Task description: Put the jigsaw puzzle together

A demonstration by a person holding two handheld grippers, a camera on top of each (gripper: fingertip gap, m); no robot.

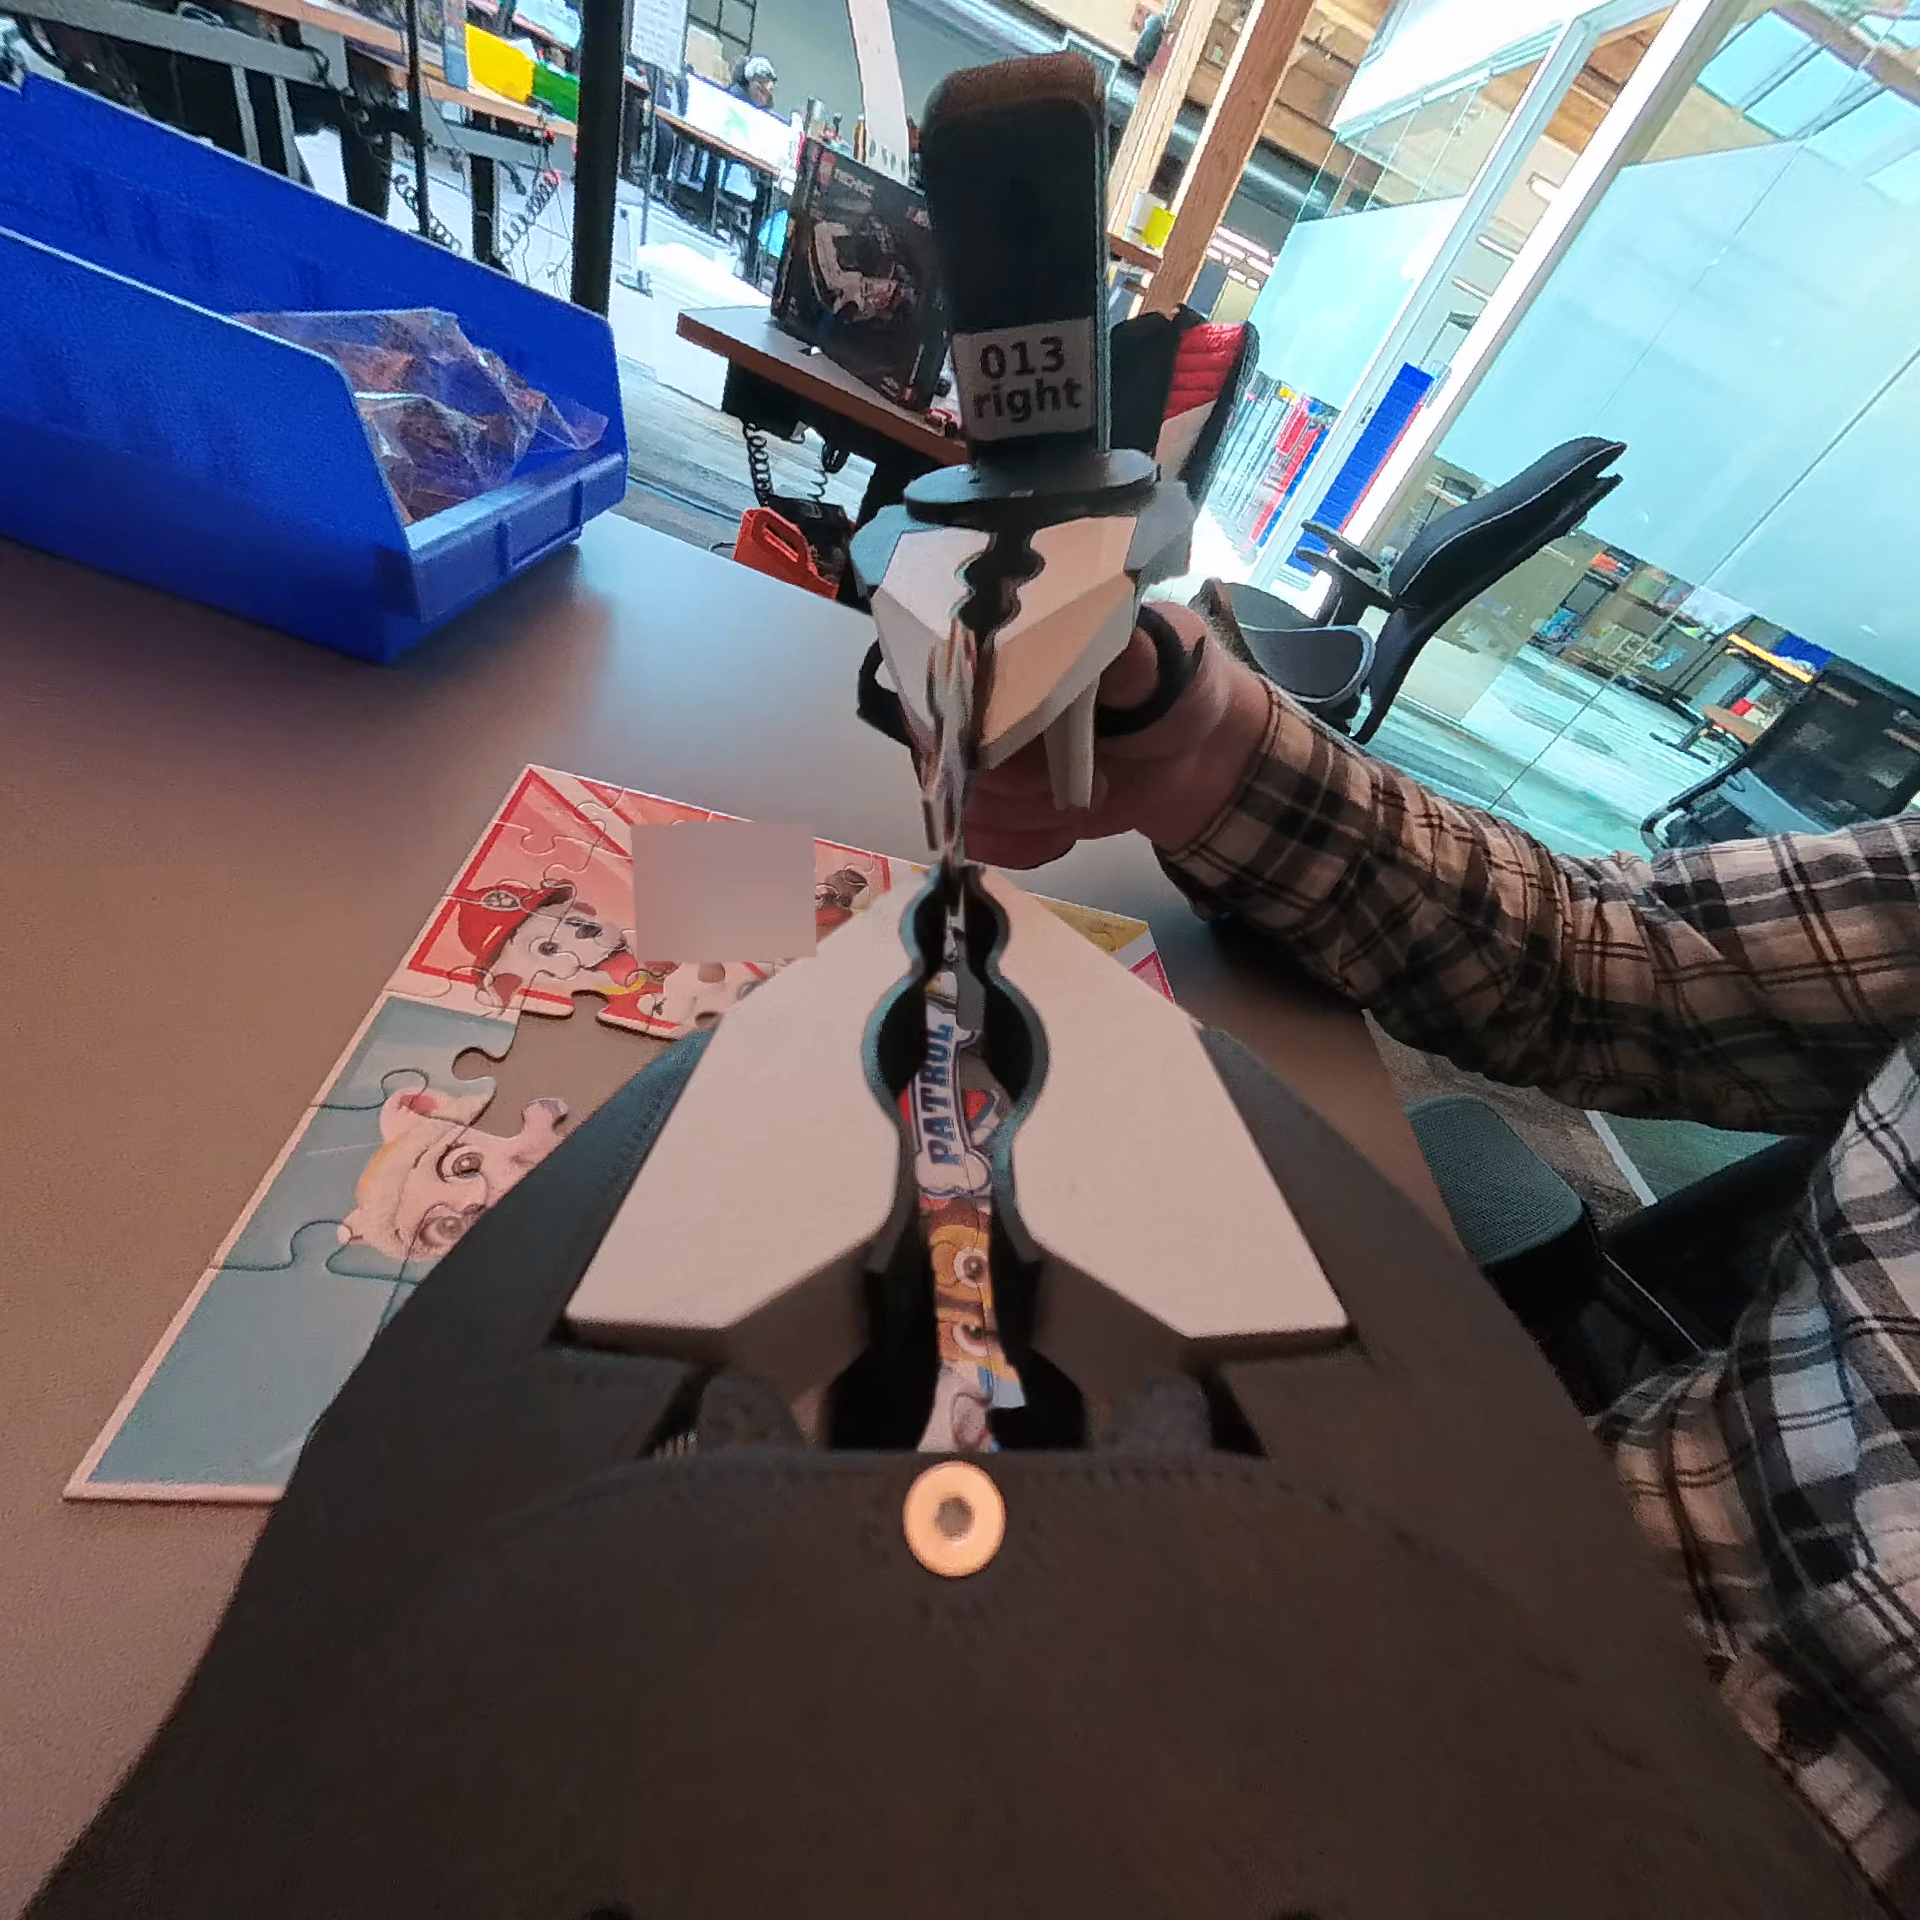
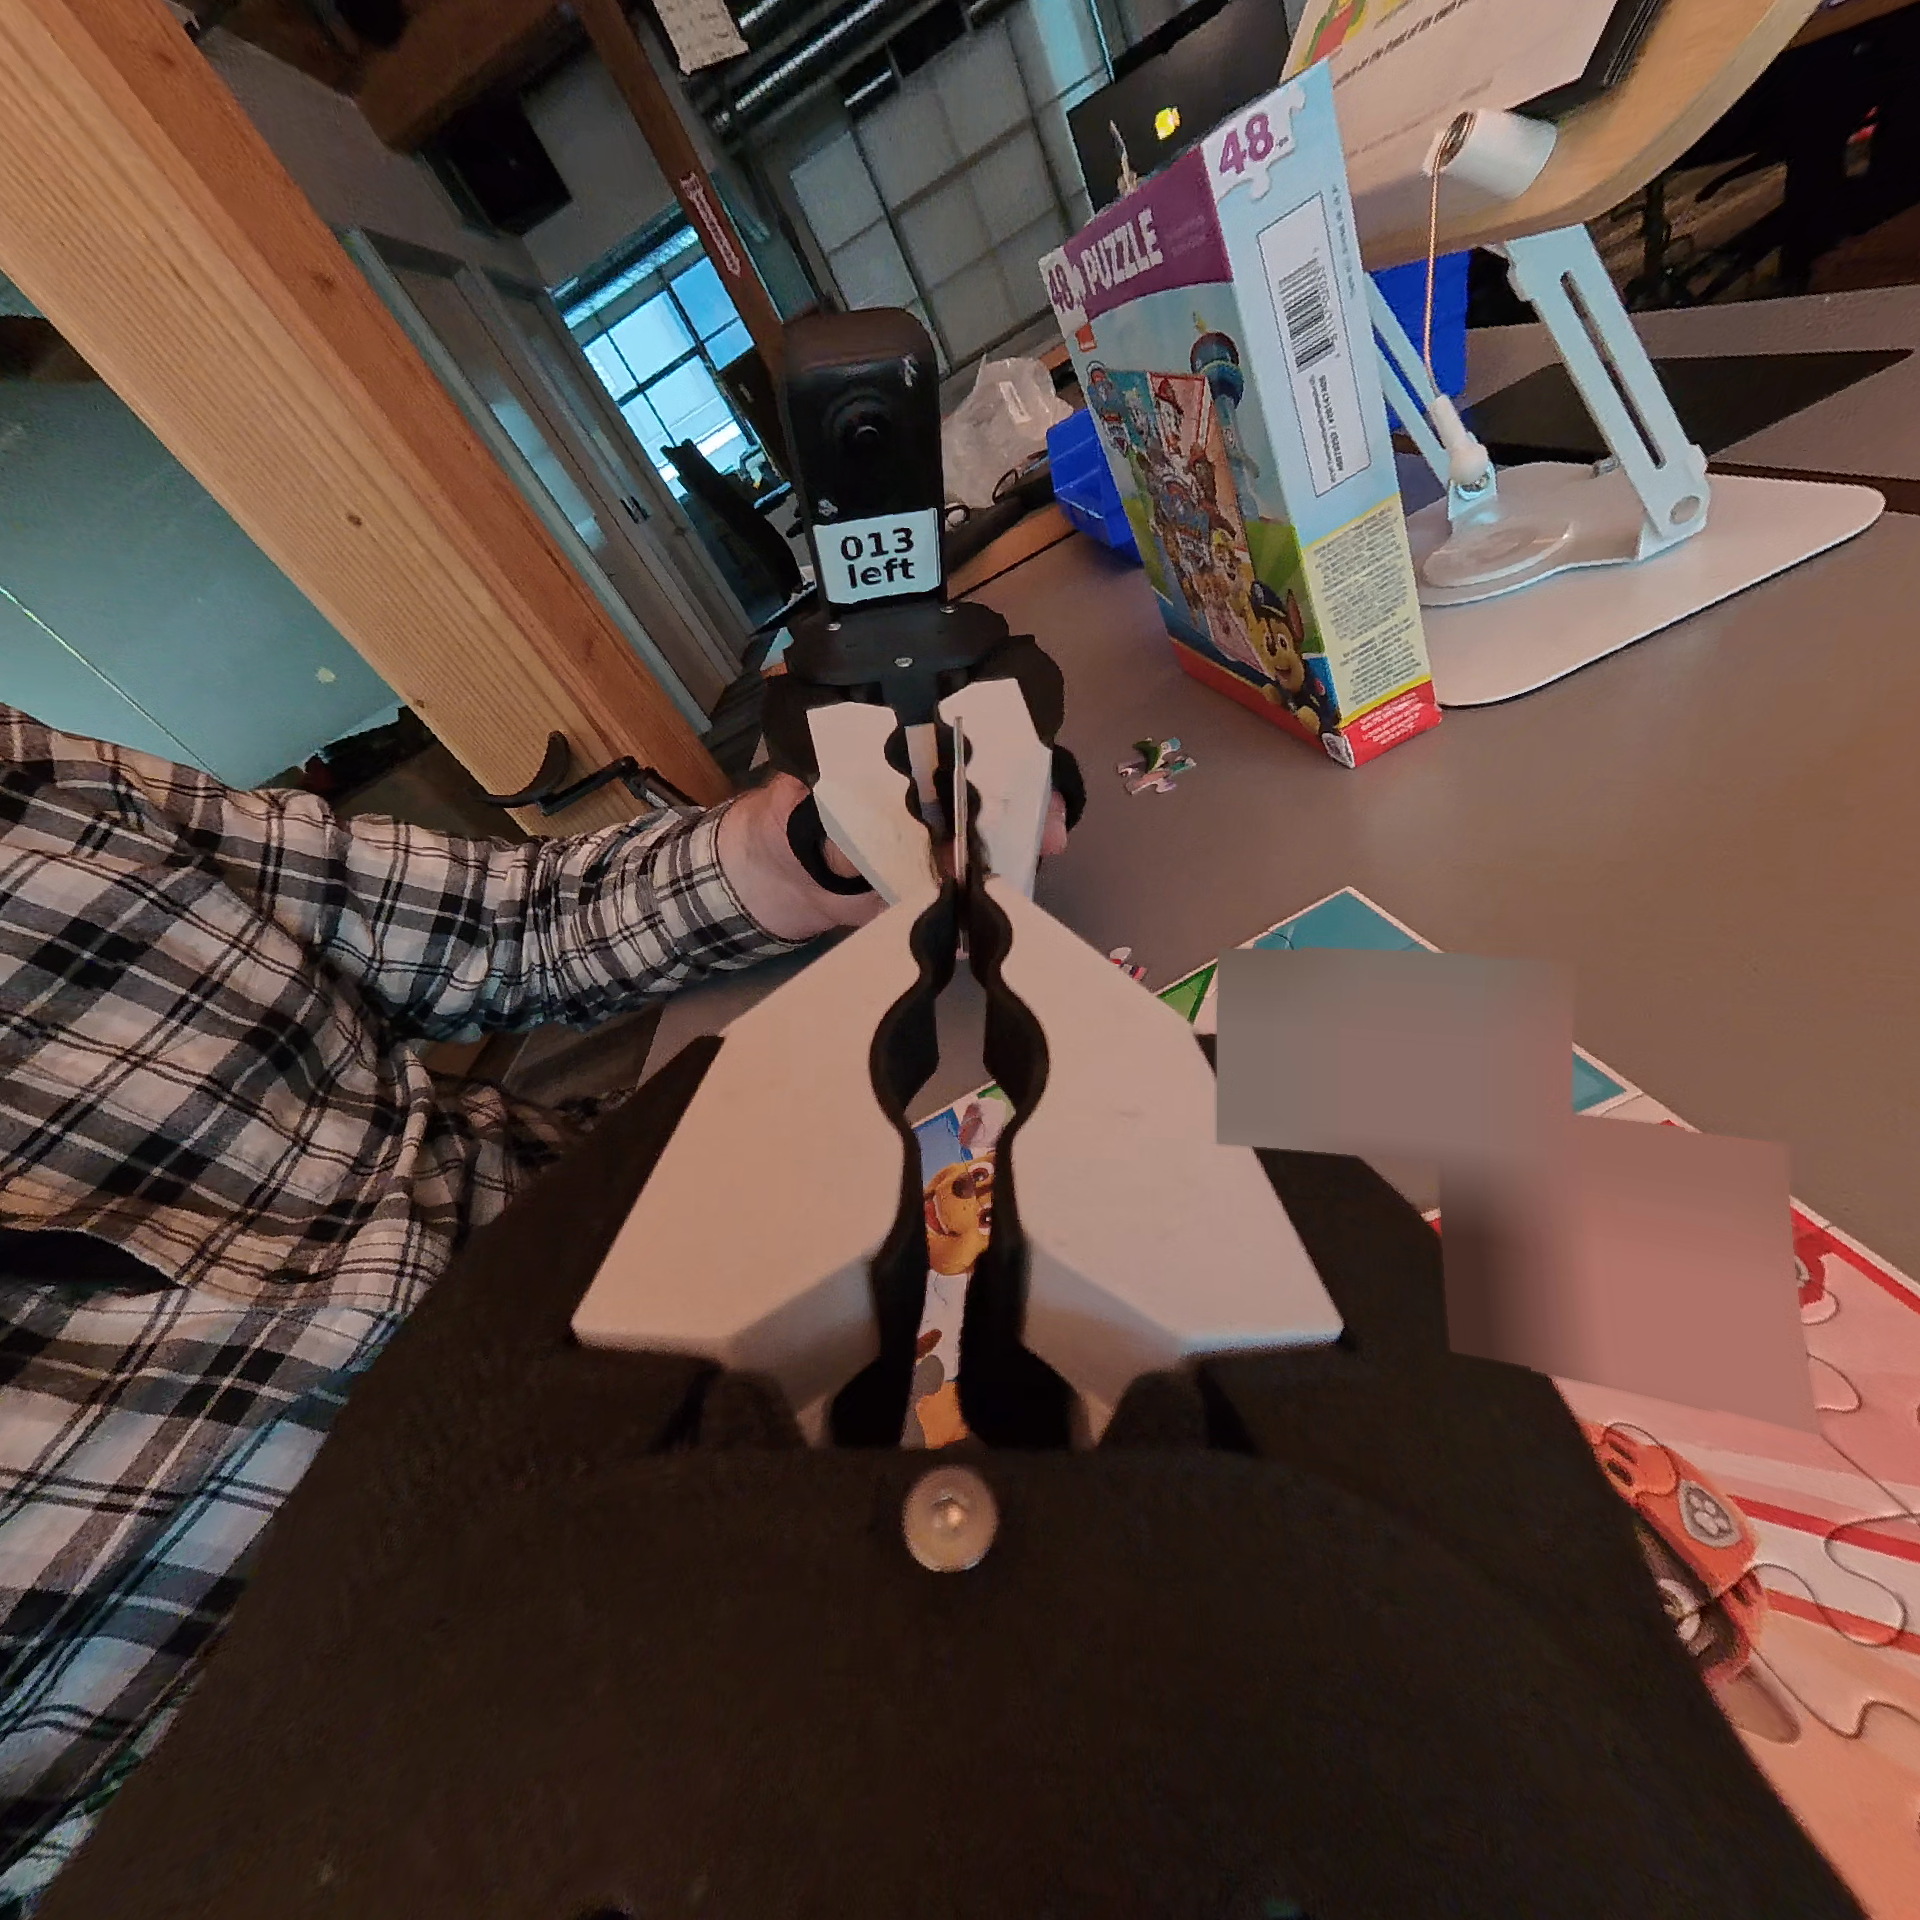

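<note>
While both grippers face tip to tip, left gripper (image 1: 951, 883) and right gripper (image 2: 961, 904) each pinch one puzzle piece (image 2: 958, 800) edge-on above the half-built puzzle (image 1: 416, 1039); printed labels and the puzzle box (image 2: 1247, 468) carry writing.

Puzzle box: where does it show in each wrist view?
Left wrist view: not in it.
Right wrist view: the box stands upright, upper right.
Shared landmark: the puzzle, lower left in the left view, lower right in the right.
</note>
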